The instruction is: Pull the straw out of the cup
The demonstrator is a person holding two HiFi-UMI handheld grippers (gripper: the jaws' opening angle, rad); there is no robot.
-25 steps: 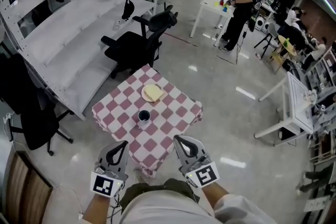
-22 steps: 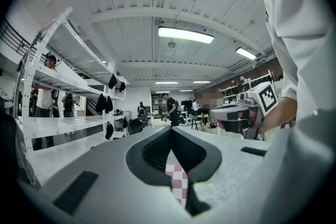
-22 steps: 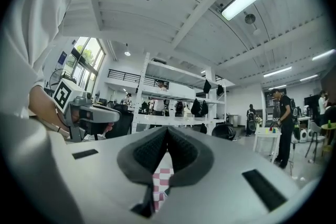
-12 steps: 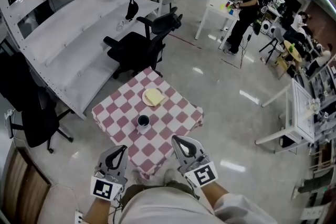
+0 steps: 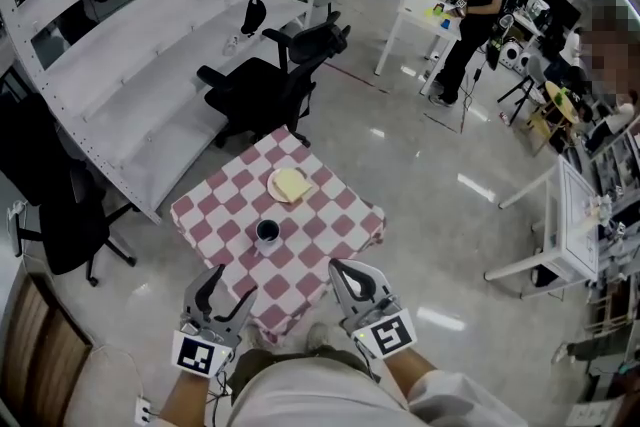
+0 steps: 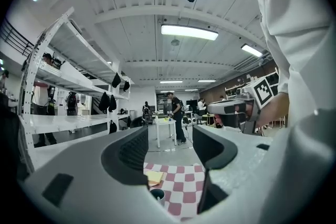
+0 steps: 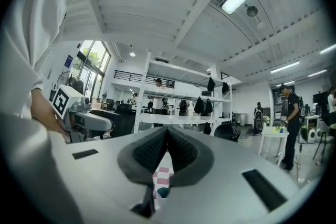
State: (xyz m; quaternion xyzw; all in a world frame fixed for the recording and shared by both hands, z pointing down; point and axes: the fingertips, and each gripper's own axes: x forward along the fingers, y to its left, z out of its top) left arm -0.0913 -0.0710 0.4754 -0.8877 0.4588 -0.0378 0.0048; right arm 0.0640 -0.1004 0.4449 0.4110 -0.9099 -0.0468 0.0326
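A dark cup [image 5: 267, 233] [image 6: 156, 195] [image 7: 163, 192] stands on a small table under a red-and-white checked cloth [image 5: 335, 215] [image 6: 185, 186], toward its near side. I cannot make out a straw in it at this distance. Both grippers are held level, short of the table's near edge and well back from the cup. My left gripper [image 5: 228, 287] [image 6: 169, 147] has just been opening; its jaws stand wide with nothing between them. My right gripper [image 5: 340, 267] [image 7: 167, 139] is shut and empty. A yellow thing on a plate [image 5: 289, 183] lies beyond the cup.
A black office chair [image 5: 270, 85] stands behind the table, and another [image 5: 50, 205] at the left. Long white shelving [image 5: 130, 45] runs along the left. A person in black [image 5: 470, 15] stands at a far white table. A white desk [image 5: 560, 225] is at the right.
The left gripper's jaws went from shut to wide open. Both grippers and the view crept slightly toward the table. The right gripper stayed shut.
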